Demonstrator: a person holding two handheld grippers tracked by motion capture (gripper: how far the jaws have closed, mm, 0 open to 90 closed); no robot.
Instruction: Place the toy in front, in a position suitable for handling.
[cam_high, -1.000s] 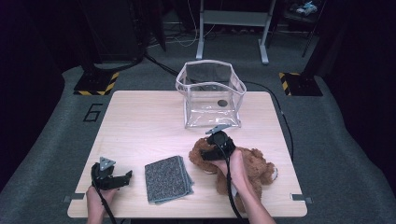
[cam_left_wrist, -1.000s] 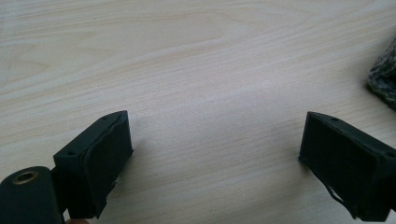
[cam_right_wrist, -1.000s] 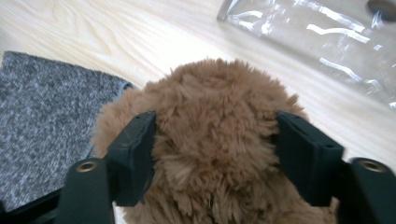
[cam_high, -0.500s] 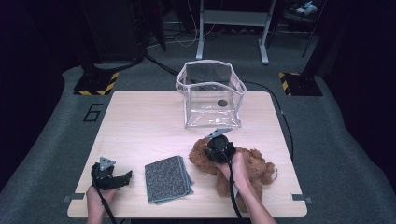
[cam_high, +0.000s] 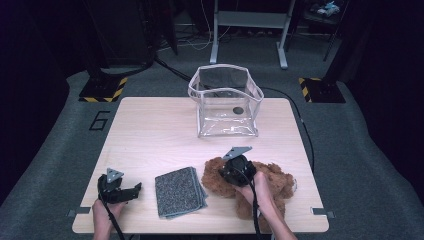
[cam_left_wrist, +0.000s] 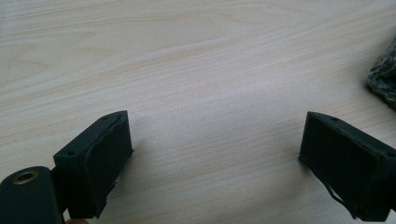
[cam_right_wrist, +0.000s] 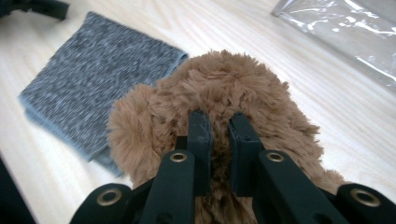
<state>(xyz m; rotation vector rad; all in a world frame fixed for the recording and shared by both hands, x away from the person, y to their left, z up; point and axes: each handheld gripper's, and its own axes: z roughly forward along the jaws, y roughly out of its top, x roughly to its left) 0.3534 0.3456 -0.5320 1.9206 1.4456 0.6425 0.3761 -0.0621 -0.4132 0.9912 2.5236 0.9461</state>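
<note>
A brown plush toy (cam_high: 272, 182) lies on the wooden table (cam_high: 150, 130) at the front right. My right gripper (cam_high: 226, 175) is on its left end. In the right gripper view the jaws have just been closing, and the gripper (cam_right_wrist: 219, 120) now pinches a tuft of the plush toy's (cam_right_wrist: 219, 84) fur. A folded grey cloth (cam_high: 180, 191) lies flat just left of the toy. My left gripper (cam_high: 131, 191) rests at the front left, open, with bare table (cam_left_wrist: 210, 93) between its jaws.
A clear, open-topped plastic container (cam_high: 226, 102) stands at the back middle of the table, a small dark object inside. The cloth's edge (cam_left_wrist: 385, 77) shows at the right of the left gripper view. The container's wall (cam_right_wrist: 345, 32) lies beyond the toy.
My right gripper has come slightly nearer to the person over the plush toy and its jaws have closed on the fur. The left gripper has stayed put.
</note>
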